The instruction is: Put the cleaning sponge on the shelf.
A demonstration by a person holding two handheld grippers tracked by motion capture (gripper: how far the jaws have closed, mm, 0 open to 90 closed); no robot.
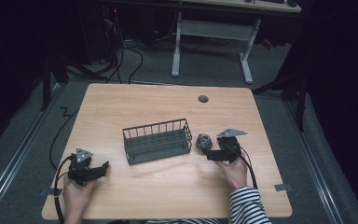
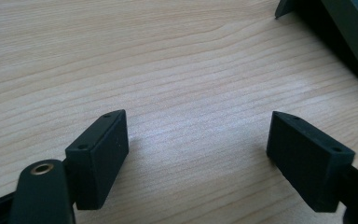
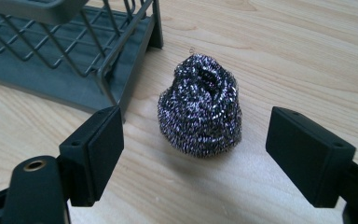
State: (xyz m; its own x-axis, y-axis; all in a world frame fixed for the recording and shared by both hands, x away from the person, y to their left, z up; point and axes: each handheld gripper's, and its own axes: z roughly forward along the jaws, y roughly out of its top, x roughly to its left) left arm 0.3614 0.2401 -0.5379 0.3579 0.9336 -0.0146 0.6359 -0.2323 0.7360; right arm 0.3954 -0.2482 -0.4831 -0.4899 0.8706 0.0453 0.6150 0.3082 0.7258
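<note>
A steel wool scourer (image 3: 200, 105) sits on the wooden table (image 1: 168, 191), just right of a dark grey wire basket (image 1: 157, 140). In the high view the scourer (image 1: 204, 141) lies right in front of my right gripper (image 1: 213, 150). My right gripper (image 3: 193, 140) is open, its jaws standing wide on either side of the scourer without touching it. My left gripper (image 1: 101, 168) rests near the table's front left, held by a hand. It is open (image 2: 198, 144) over bare wood, with nothing between its jaws.
The basket's corner (image 2: 340, 28) shows at the top right of the left gripper view. A round grey cable hole (image 1: 203, 99) lies toward the table's far side. Cables (image 1: 58, 140) trail off the left edge. A white desk frame (image 1: 212, 42) stands beyond.
</note>
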